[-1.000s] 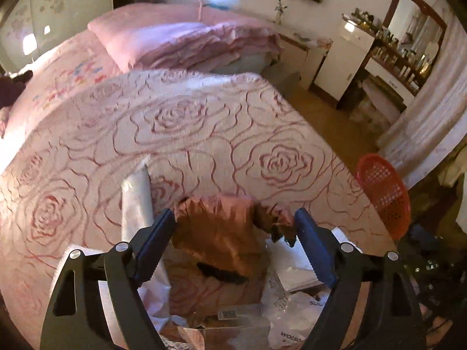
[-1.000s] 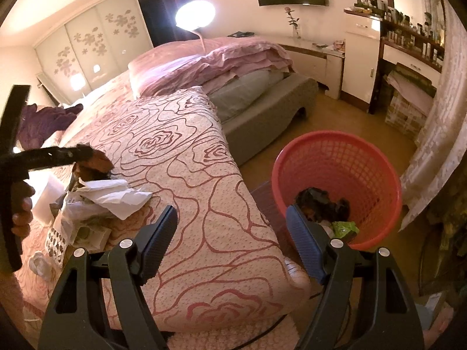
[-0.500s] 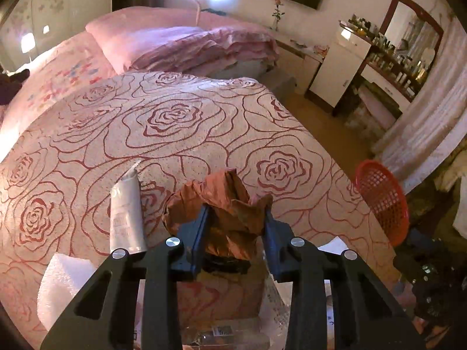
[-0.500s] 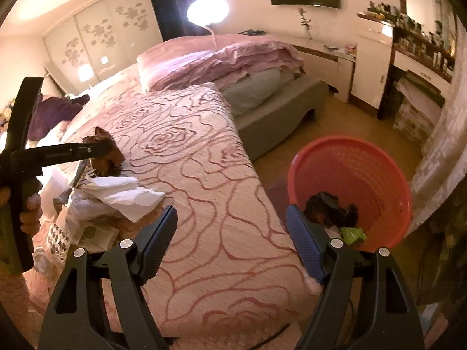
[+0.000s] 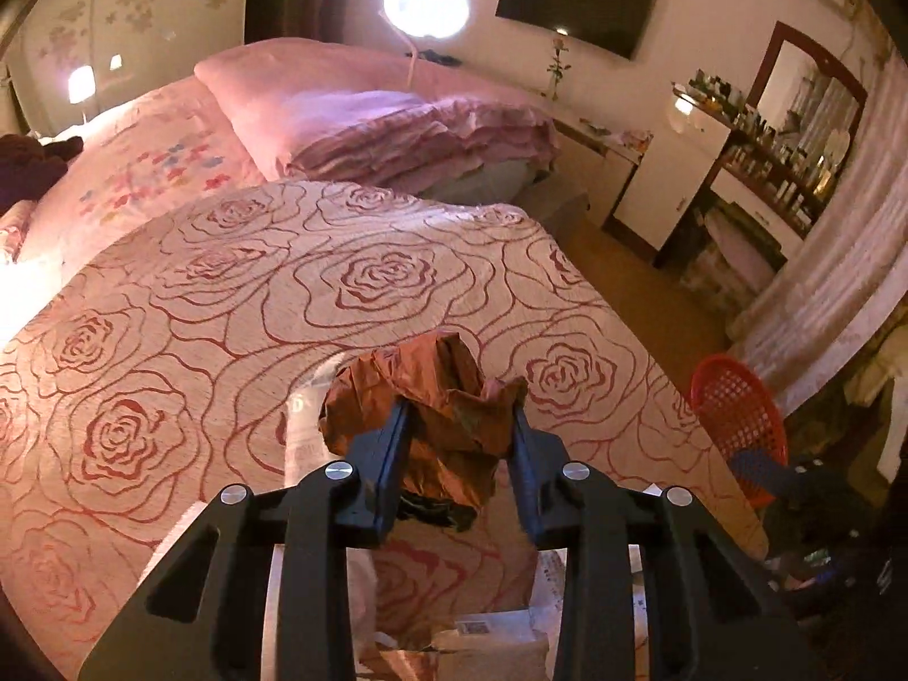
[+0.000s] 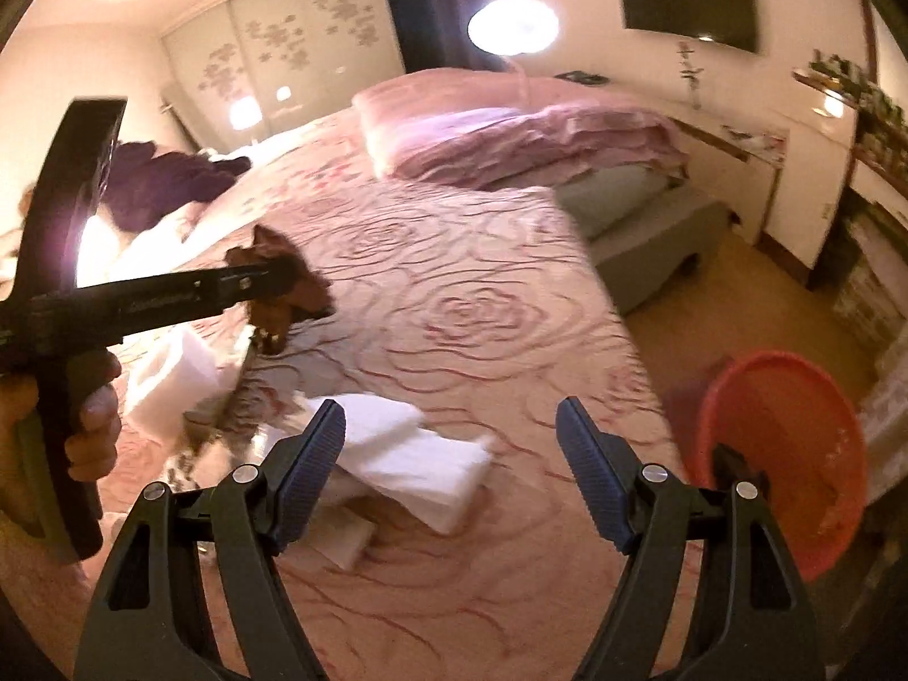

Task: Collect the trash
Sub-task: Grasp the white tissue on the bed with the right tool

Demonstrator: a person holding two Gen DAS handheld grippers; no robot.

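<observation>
My left gripper (image 5: 457, 425) is shut on a crumpled brown paper wrapper (image 5: 437, 397) and holds it above the rose-patterned bed; it shows too in the right wrist view (image 6: 289, 289). My right gripper (image 6: 451, 442) is open and empty above white crumpled paper (image 6: 408, 454) on the bed. The red mesh trash basket (image 6: 783, 454) stands on the floor at the bed's right corner; it also shows in the left wrist view (image 5: 738, 420). More paper trash (image 5: 488, 641) lies below the left gripper.
A white foam block (image 6: 170, 386) lies on the bed at the left. Folded pink quilts (image 5: 397, 125) lie at the head of the bed. A grey bench (image 6: 641, 215), cabinets and a curtain (image 5: 823, 295) line the right side.
My left gripper closed on the brown wrapper and lifted it off the bed. My right gripper swung left from over the basket to above the white paper.
</observation>
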